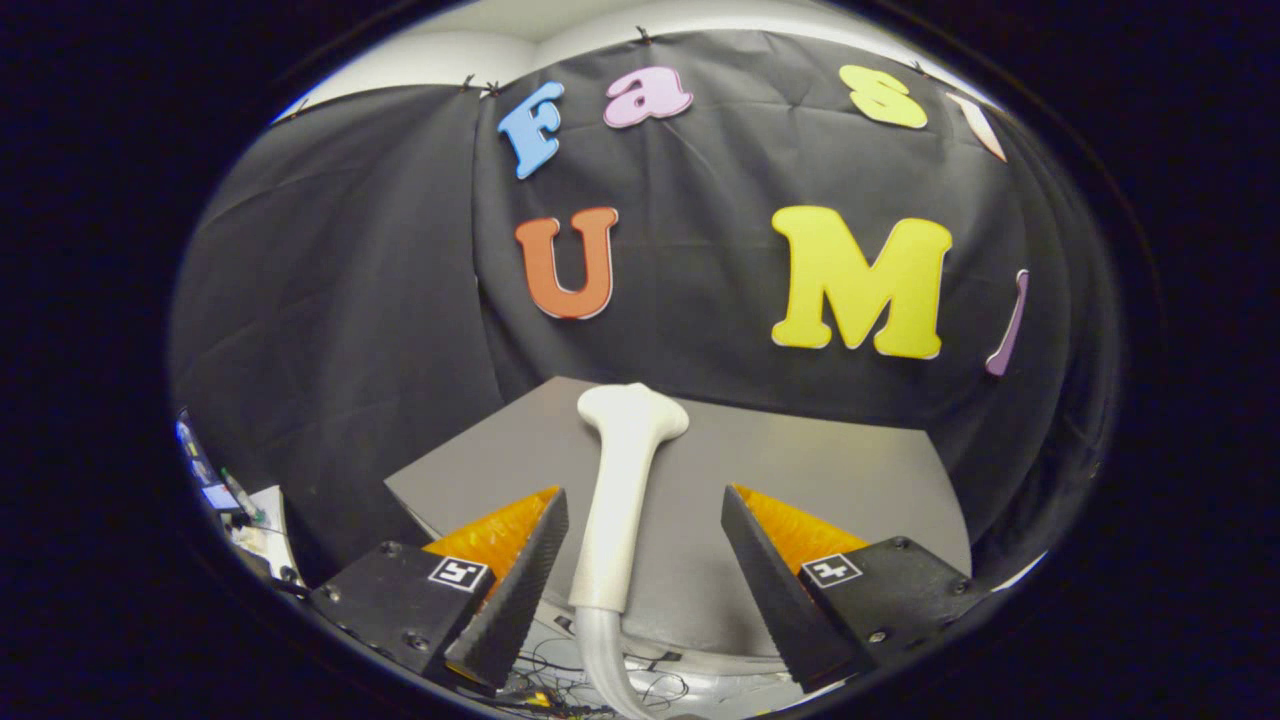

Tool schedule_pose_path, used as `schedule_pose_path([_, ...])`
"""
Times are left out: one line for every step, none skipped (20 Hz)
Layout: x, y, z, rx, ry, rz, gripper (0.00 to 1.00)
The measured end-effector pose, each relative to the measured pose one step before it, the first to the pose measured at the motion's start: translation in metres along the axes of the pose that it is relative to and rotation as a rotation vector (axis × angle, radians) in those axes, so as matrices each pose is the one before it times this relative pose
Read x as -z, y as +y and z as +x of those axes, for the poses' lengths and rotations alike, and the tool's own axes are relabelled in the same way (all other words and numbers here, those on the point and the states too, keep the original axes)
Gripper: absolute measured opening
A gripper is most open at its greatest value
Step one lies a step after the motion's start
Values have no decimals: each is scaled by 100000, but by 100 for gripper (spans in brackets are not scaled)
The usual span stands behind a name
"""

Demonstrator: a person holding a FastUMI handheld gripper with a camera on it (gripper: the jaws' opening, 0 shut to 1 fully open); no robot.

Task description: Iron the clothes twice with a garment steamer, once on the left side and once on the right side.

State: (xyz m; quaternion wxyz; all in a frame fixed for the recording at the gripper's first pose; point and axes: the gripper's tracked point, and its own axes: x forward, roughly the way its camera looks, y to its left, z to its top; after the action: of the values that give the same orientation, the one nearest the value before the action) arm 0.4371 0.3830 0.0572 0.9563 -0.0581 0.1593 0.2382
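The gripper [645, 555] is wide open, its two fingers spread well apart and holding nothing. Between them stands the garment steamer [620, 490], a white wand with a flared head at the top and a pale hose [605, 660] running down from its lower end. The wand's shaft sits closer to the left finger [520, 590] than to the right finger [770, 590]; it looks just clear of the left one, though the fisheye bend makes it hard to be sure they are apart.

Beyond the steamer lies a grey table [830, 470], its top bare around the steamer's head. The black cloth wall [340, 300] hangs behind and around the table.

Below the fingers, near the hose, a tangle of thin cables [560, 690] lies on a pale surface. Off to the left, past the left finger, is a small cluttered spot with a screen [215, 495] and some bits too small to name.
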Motion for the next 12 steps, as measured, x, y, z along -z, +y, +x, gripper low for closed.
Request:
schedule_pose_path([436, 322, 998, -603, 1730, 470, 99])
schedule_pose_path([313, 179, 786, -489, 1865, 98, 98])
schedule_pose_path([311, 164, 816, -336, 1778, 173, 98])
schedule_pose_path([193, 206, 675, -34, 1146, 389, 96])
schedule_pose_path([266, 299, 505, 94, 1103, 55, 94])
schedule_pose_path([158, 135, 432, 179, 806, -227, 91])
schedule_pose_path([151, -32, 478, 767, 743, -115, 88])
schedule_pose_path([137, 28, 345, 225, 682, 44, 82])
schedule_pose_path([431, -67, 549, 300, 1595, 185, 79])
schedule_pose_path([-189, -135, -49, 528, -795, -81, 75])
schedule_pose_path([203, -152, 213, 658, 382, -96, 71])
schedule_pose_path([-44, -61, 286, 248, -785, 1778, 65])
